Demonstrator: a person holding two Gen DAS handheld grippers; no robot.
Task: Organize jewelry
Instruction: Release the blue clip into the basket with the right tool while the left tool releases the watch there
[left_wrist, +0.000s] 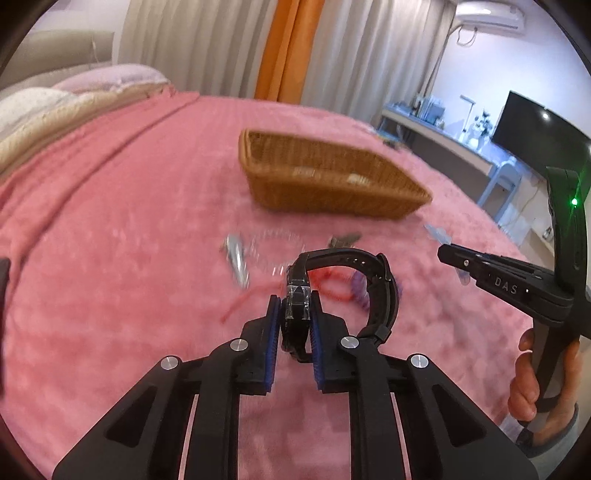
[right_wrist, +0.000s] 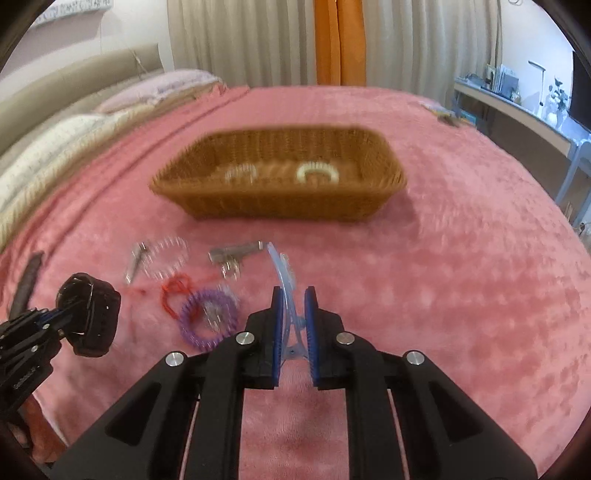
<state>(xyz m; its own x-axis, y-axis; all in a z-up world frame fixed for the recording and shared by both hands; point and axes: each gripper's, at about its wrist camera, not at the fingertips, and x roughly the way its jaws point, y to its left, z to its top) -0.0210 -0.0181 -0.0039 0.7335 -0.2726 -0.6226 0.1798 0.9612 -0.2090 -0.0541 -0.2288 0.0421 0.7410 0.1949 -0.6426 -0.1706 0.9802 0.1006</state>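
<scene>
Your left hand-held gripper (left_wrist: 294, 314) is pinching a black wristwatch (left_wrist: 295, 306) by its case, the blue pads (left_wrist: 272, 332) pressed against both sides, so the strap loops free in front and the watch hangs clear of the bed. Gripping the stiff case rather than the floppy strap looks like the safer hold for carrying. Your right hand-held gripper (right_wrist: 294, 314) is pressed in on a pale blue translucent hair clip (right_wrist: 286, 295), caught low near its hinge end so the long curved part sticks forward between the fingers.

Both pieces seem meant for the wicker basket (right_wrist: 280, 206), which sits further out on the bed, well apart from both grippers. Two pale ring-shaped pieces already lie inside it, too blurred to name.

Still loose on the blanket, between you and the basket, you have a purple coiled band (right_wrist: 207, 317), a red cord (right_wrist: 175, 295), a clear beaded bracelet (right_wrist: 166, 258), a slim silver clip (right_wrist: 135, 258) and a metal clasp-like piece (right_wrist: 232, 256). They lie close together, some touching, so later picks will likely need care.

You are working over a bed with a fluffy pink blanket (right_wrist: 461, 277), soft enough for small things to sink in. Pillows lie at the left; pale and orange curtains hang behind. A desk, a dark screen and a wall air conditioner show at the right.
</scene>
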